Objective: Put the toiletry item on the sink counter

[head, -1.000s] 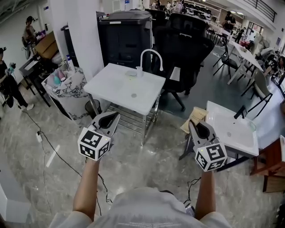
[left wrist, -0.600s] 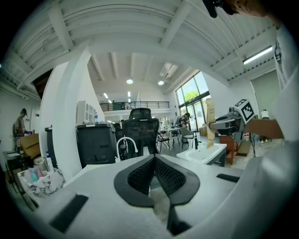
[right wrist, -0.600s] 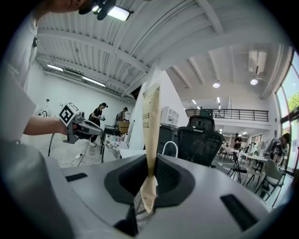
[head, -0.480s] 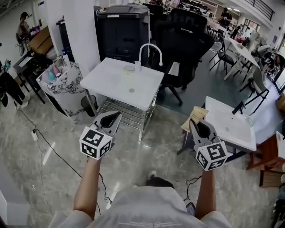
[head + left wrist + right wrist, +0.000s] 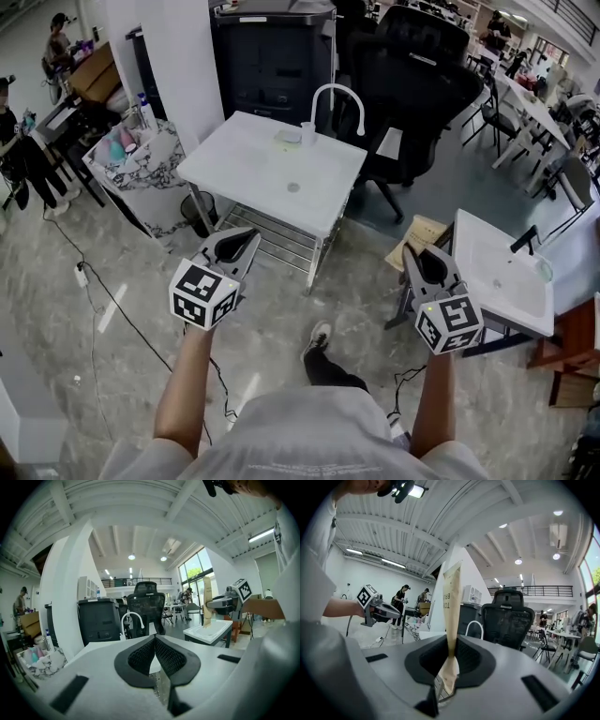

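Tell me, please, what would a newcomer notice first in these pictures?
The right claw pinches a tan tube that stands upright in its grip. Ahead stands a white sink counter with a curved faucet at its far edge; the left claw is shut and empty.

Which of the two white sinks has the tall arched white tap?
The centre sink before the black cabinet; its tap arches high, whereas the right-hand sink carries a short dark tap.

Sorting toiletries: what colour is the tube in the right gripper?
Light tan tube, clearest in the right gripper view.
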### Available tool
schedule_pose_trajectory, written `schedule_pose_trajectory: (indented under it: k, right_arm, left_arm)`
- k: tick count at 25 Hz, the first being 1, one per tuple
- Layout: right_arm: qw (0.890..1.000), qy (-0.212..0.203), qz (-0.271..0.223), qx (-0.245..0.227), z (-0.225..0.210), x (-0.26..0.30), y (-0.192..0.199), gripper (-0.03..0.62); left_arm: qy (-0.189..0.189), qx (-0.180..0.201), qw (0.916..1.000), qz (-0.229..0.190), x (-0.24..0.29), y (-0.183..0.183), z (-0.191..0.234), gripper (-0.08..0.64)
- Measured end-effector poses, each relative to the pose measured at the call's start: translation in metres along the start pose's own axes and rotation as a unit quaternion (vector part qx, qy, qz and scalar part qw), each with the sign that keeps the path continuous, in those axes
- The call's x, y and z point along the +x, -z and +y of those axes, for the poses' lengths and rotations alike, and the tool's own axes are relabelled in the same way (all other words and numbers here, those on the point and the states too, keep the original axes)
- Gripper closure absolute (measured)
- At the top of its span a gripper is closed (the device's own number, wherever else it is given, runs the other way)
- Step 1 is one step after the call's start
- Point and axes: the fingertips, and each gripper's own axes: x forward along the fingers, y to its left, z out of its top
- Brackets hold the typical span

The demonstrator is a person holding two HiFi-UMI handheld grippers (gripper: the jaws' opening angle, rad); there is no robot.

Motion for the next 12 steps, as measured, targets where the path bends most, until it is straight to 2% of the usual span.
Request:
schedule_pose_trajectory:
  k: [5,12]
  right_arm:
    - [1.0,-0.019,0.002,0.01,-0.03,0.07,0.012,0.555]
    - [0.999,-0.046,0.027,-0.002,-0.09,0.185,0.036,0.555]
  left_arm:
    - [-0.019,-0.006,0.9996,0.018,0.047,0.008,0.047,0.549]
    - [-0.04,-0.014,0.9985,0.035,0.134,0.008,0.113,0.549]
